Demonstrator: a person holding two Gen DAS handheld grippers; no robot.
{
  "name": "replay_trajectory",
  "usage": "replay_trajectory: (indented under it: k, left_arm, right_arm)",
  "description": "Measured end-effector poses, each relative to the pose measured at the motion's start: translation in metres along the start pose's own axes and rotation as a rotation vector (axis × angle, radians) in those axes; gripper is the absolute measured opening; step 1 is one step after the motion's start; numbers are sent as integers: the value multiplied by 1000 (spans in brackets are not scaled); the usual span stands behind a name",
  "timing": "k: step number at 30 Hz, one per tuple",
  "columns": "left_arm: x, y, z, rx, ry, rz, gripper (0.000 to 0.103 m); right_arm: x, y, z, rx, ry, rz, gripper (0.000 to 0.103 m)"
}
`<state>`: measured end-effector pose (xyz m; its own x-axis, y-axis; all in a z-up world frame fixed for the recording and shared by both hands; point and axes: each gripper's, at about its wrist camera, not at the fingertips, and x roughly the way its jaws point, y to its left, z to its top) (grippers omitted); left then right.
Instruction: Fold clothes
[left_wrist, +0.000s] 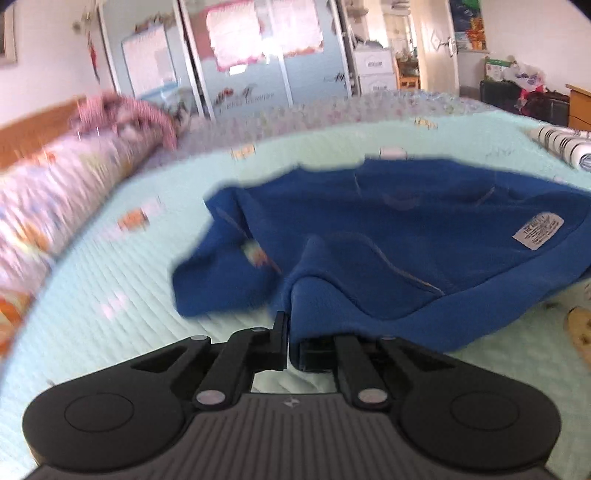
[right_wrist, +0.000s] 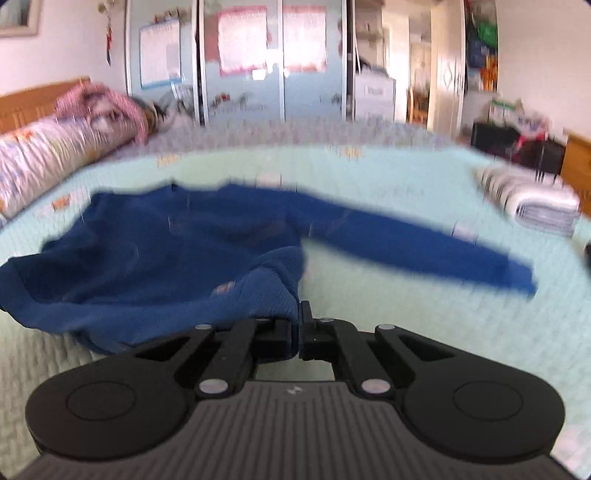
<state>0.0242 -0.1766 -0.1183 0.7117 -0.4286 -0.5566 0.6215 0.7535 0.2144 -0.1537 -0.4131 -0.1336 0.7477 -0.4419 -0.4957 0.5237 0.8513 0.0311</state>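
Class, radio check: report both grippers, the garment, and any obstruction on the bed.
Left gripper shut on blue sweater hem. Right gripper shut on hem too. One sleeve stretched out on bedspread. Folded striped cloth clear, far right.

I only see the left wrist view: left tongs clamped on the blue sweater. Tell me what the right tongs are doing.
Observer: The right tongs are shut on the blue sweater, at a corner of its hem.
Operator: Report any sleeve outside my frame.
Observer: One long sleeve lies stretched out across the bed cover. Its cuff points toward the folded striped stack but stays apart from it.
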Motion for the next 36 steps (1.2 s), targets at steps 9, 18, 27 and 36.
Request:
replay_trajectory:
  k: [9, 18, 27, 36]
  left_arm:
    - [6, 6, -8, 29, 191, -58, 22]
    - [27, -18, -73, 36, 306, -68, 22]
    - [-31, -27, -45, 34, 197, -209, 8]
    - [-28, -2, -87, -97, 302, -172, 11]
  right_arm:
    - [0, -22, 17, 6, 99, -48, 4]
    - [29, -18, -46, 15, 268, -39, 6]
    - [-8, -23, -26, 22, 124, -72, 3]
    - [-8, -48, -55, 93, 262, -88, 22]
